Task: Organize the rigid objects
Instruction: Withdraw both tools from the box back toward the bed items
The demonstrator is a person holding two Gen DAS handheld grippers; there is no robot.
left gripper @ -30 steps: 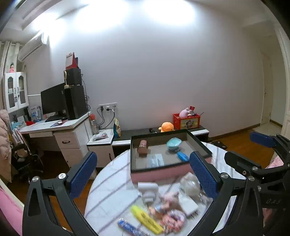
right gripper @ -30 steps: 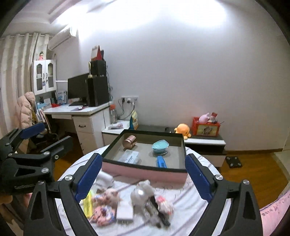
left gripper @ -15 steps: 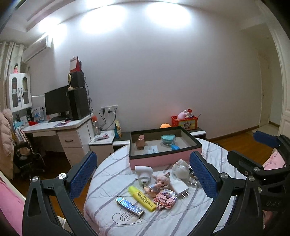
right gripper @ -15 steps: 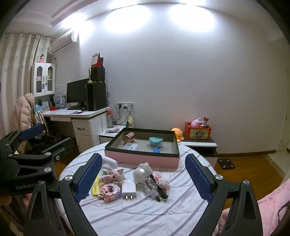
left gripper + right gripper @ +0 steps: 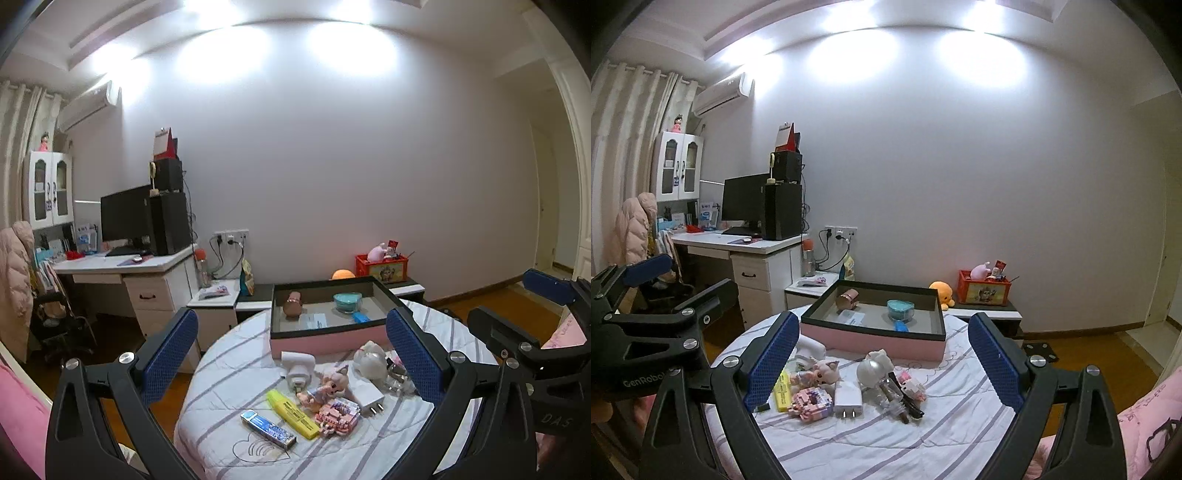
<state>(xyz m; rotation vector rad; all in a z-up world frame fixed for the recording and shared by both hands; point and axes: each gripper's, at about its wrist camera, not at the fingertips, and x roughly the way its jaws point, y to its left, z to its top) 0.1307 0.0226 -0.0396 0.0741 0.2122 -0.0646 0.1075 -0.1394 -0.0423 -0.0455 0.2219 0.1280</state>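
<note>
Basically both grippers, left gripper (image 5: 291, 354) and right gripper (image 5: 881, 358), are hovering wide open, empty; white charger (image 5: 848, 398) is lying lower centre: light, stiff, slick, grab flat sides.

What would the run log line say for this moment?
left gripper: open, empty | right gripper: open, empty | pink tray with dark rim: holds teal bowl | yellow highlighter: on table

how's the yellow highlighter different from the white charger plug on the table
The yellow highlighter is long, slim and bright yellow with printed text; the white charger plug is a squat plain block with two metal prongs. In the left wrist view the highlighter lies left of the plug. Both lie loose on the striped tablecloth, outside the tray.
</note>
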